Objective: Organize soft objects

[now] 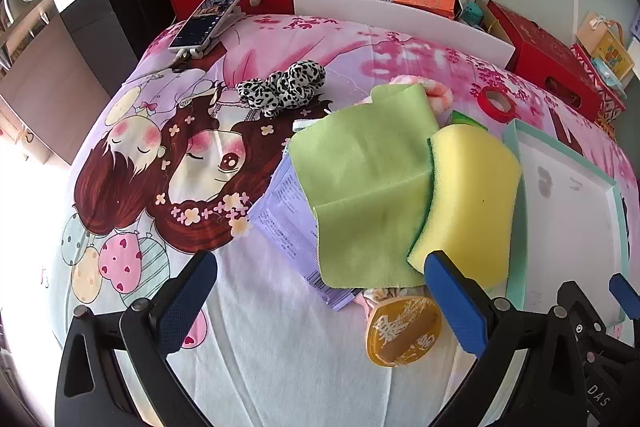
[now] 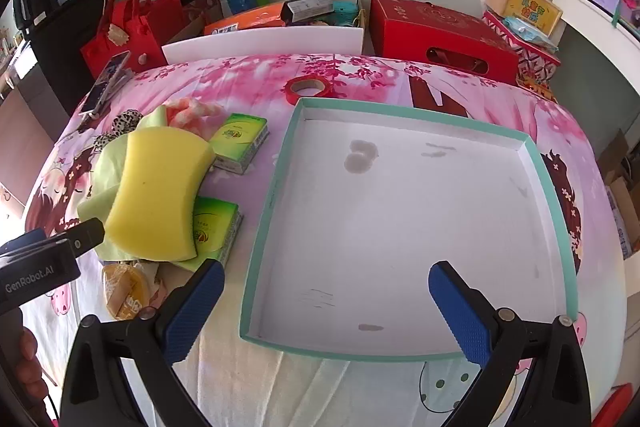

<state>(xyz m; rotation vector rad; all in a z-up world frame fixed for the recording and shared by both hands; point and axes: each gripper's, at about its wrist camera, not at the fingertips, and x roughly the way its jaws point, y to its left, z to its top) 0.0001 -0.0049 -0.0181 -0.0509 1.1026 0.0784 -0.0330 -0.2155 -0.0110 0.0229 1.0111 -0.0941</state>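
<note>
Sponge (image 1: 468,203) overlaps green cloth (image 1: 360,179) beside teal tray (image 2: 276,187); both grippers' jaws gape, holding nothing.

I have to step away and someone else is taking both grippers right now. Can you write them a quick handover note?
Left gripper: open, empty, above the pile.
Right gripper: open, empty, over the teal-rimmed tray.
Tray holds nothing yet.
The pile sits left of the tray: yellow sponge on top of the green cloth and a green tissue pack; second tissue pack behind; leopard-print soft item and pink fluffy item further back.
Done: nothing sorted.
Left: probably all the soft things, starting with the sponge.
</note>
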